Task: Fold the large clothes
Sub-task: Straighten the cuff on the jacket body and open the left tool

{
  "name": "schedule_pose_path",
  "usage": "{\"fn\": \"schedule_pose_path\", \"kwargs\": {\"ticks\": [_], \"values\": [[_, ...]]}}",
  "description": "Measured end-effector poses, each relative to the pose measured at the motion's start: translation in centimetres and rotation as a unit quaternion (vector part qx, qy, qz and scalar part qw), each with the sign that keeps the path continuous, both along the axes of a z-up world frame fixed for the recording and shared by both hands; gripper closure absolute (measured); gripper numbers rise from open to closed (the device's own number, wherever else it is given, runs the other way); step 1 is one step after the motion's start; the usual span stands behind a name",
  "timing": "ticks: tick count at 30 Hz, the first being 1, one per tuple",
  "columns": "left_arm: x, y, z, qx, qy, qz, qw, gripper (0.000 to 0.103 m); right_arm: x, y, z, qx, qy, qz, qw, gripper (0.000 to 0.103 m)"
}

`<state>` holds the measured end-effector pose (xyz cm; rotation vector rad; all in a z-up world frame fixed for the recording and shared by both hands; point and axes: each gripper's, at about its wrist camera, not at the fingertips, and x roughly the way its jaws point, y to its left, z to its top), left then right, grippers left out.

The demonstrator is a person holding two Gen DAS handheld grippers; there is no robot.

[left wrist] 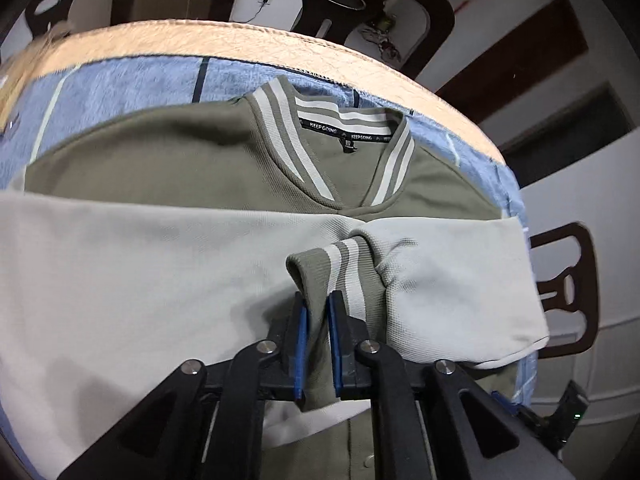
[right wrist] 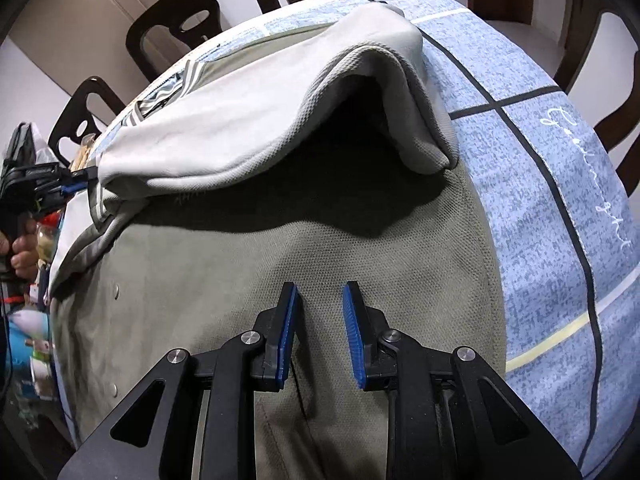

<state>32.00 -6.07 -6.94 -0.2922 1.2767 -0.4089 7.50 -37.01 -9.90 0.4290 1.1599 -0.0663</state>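
Olive varsity jacket (left wrist: 160, 160) lies spread on the table's blue checked cloth (left wrist: 120, 84), collar (left wrist: 280, 136) toward the far edge. Left claw (left wrist: 318, 312) is clamped on a striped ribbed cuff (left wrist: 320, 268), the pale grey sleeve (right wrist: 248, 120) arching across the jacket's body from the right edge toward its middle, likely to fold it inward. Right claw (right wrist: 320, 292) hangs part-open, holding nothing, over the jacket's lower body near the table's near edge, seemingly parked there to steady the fabric. Dark chairs (left wrist: 360, 8) ring the table.
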Motion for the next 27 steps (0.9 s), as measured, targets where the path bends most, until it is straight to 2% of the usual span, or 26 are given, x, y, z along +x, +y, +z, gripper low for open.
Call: {"fn": "schedule_pose_path", "kwargs": {"ticks": [1, 3, 5, 6, 7, 8, 12, 14, 17, 19, 21, 24, 27], "values": [[-0.2, 0.3, 0.2, -0.007, -0.002, 0.004, 1.0, 0.091, 0.2, -0.1, 0.3, 0.001, 0.005, -0.002, 1.0, 0.078], [-0.7, 0.9, 0.7, -0.015, -0.008, 0.005, 0.9998, 0.089, 0.1, -0.8, 1.4, 0.018, -0.017, -0.01, 1.0, 0.078], [-1.3, 1.4, 1.0, -0.024, -0.012, 0.004, 0.9996, 0.077, 0.6, -1.4, 2.7, 0.02, -0.045, -0.016, 0.999, 0.078], [-1.6, 1.4, 0.8, -0.026, -0.008, 0.003, 0.9996, 0.064, 1.2, -1.7, 3.2, 0.015, -0.052, -0.013, 0.998, 0.078], [-1.6, 1.3, 0.4, -0.026, 0.004, 0.002, 0.9996, 0.058, 1.7, -1.8, 3.3, 0.012, -0.054, -0.009, 0.998, 0.078], [-1.7, 1.2, -0.2, -0.029, 0.019, -0.004, 0.9994, 0.057, 2.3, -1.8, 3.3, 0.009, -0.053, -0.003, 0.999, 0.078], [-2.4, 0.9, -3.0, -0.045, 0.08, -0.013, 0.9957, 0.057, 3.7, -2.4, 3.2, 0.0, -0.061, 0.007, 0.998, 0.078], [-2.7, 0.6, -3.3, -0.046, 0.073, -0.009, 0.9962, 0.057, 4.1, -2.8, 2.9, 0.003, -0.064, 0.006, 0.998, 0.078], [-2.5, 0.0, -3.0, -0.067, 0.062, -0.001, 0.9958, 0.059, 4.6, -3.2, 2.7, -0.018, -0.061, 0.011, 0.998, 0.078], [-2.6, 0.0, -2.2, -0.08, 0.053, -0.005, 0.9954, 0.084, 4.4, -3.9, 2.6, -0.038, -0.053, 0.007, 0.998, 0.078], [-2.8, 0.5, -0.9, -0.097, 0.042, -0.002, 0.9944, 0.09, 3.8, -4.9, 3.0, -0.056, -0.054, -0.005, 0.997, 0.078], [-3.0, 1.8, 1.2, -0.099, 0.015, -0.002, 0.995, 0.09, 2.6, -6.4, 3.4, -0.059, -0.054, -0.021, 0.997, 0.078], [-2.2, 2.5, 1.1, -0.077, 0.023, -0.003, 0.9968, 0.09, 1.8, -7.2, 2.9, -0.056, -0.033, -0.02, 0.998, 0.078]]}}
